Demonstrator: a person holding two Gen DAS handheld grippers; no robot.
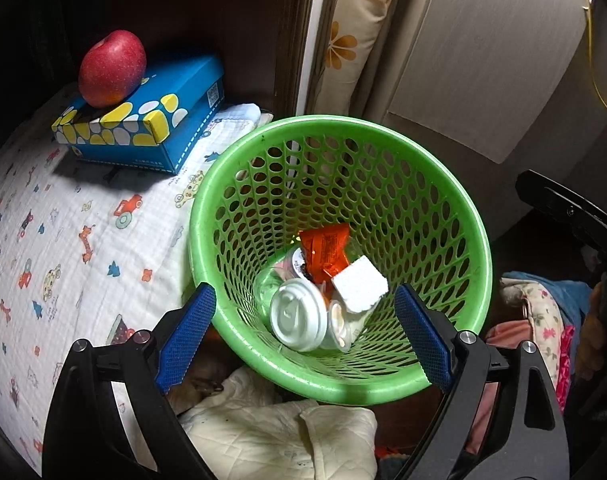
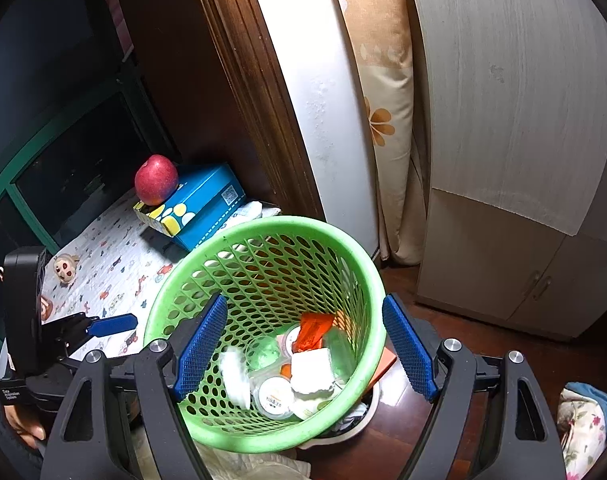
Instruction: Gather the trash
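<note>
A green perforated trash basket [image 1: 443, 184] stands tilted beside the bed; it also shows in the right wrist view [image 2: 239, 236]. Inside lie an orange wrapper [image 1: 327, 248], a white cup lid [image 1: 297, 314], a white foam block [image 1: 359, 284] and small plastic cups [image 2: 273, 396]. My left gripper [image 1: 305, 336] is open and empty, hovering above the basket's near rim. My right gripper [image 2: 305, 346] is open and empty, also above the basket. The left gripper [image 2: 111, 326] shows at the left in the right wrist view.
A red apple [image 1: 111, 68] sits on a blue tissue box [image 1: 151, 120] on the cartoon-print bedsheet [image 1: 63, 232]. A small doll [image 2: 65, 268] lies on the sheet. A wooden cabinet [image 2: 503, 160], a curtain [image 2: 383, 120] and crumpled cloth [image 1: 279, 432] surround the basket.
</note>
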